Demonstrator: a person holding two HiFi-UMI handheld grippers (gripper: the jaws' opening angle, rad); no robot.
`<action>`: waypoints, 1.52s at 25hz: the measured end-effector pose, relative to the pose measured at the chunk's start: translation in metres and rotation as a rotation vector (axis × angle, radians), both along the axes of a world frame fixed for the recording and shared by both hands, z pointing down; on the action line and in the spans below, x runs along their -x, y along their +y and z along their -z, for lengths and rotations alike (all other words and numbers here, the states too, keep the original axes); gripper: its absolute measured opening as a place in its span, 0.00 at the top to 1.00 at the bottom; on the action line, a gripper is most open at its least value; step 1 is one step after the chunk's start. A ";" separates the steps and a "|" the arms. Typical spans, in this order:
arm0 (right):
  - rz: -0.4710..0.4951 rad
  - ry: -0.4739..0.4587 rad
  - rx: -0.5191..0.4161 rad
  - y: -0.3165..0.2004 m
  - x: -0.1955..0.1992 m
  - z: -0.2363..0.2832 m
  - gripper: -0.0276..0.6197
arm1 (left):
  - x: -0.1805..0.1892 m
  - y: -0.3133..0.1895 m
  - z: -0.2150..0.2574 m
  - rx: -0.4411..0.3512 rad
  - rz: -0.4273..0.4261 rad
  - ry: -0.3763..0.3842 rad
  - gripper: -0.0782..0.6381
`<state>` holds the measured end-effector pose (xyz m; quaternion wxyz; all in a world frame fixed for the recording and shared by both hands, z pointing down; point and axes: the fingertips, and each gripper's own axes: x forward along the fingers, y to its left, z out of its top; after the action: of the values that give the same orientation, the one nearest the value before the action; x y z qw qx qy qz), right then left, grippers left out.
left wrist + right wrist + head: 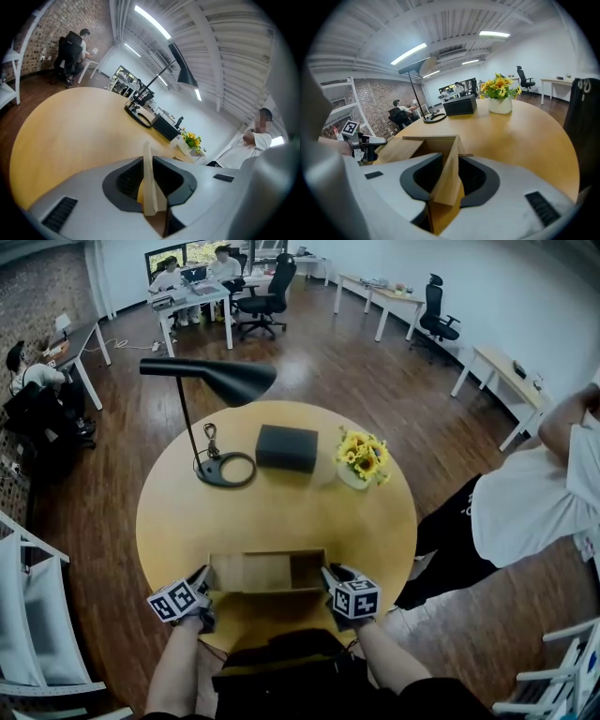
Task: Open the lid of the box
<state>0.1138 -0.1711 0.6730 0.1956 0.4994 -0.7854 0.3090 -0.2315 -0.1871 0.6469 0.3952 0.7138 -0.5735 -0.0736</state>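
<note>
The wooden box (267,572) sits at the near edge of the round table (178,512), directly in front of the person, its inside showing from above. The left gripper (201,581) is at the box's left end, jaws pinched tight on a thin wooden panel (148,185). This may be the lid's edge, though the view is too close to be sure. The right gripper (330,577) clamps the box's right-hand wall. Farther back stand a black desk lamp (211,379), a black case (286,447) and a pot of yellow flowers (362,454).

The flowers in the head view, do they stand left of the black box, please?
No, the flowers stand right of the black box.
</note>
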 end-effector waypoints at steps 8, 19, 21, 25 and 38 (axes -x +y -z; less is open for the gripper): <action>0.005 0.004 0.000 0.001 0.000 0.000 0.79 | 0.053 0.003 0.003 -0.005 0.062 -0.001 0.82; 0.002 0.000 0.002 0.000 0.001 -0.001 0.79 | 0.096 0.008 0.000 -0.005 0.178 -0.018 0.82; -0.002 0.008 0.004 0.001 0.000 -0.001 0.79 | 0.101 0.010 -0.001 -0.001 0.192 -0.026 0.82; -0.002 0.007 0.003 0.000 -0.001 -0.001 0.79 | 0.106 0.012 -0.003 0.001 0.221 -0.047 0.81; -0.101 -0.068 -0.178 -0.006 -0.031 0.056 0.75 | 0.124 0.029 0.071 -0.264 0.351 -0.249 0.52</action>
<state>0.1446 -0.1770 0.6174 0.1080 0.5433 -0.7895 0.2642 -0.3557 -0.1583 0.5762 0.2061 0.6522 -0.7184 -0.1266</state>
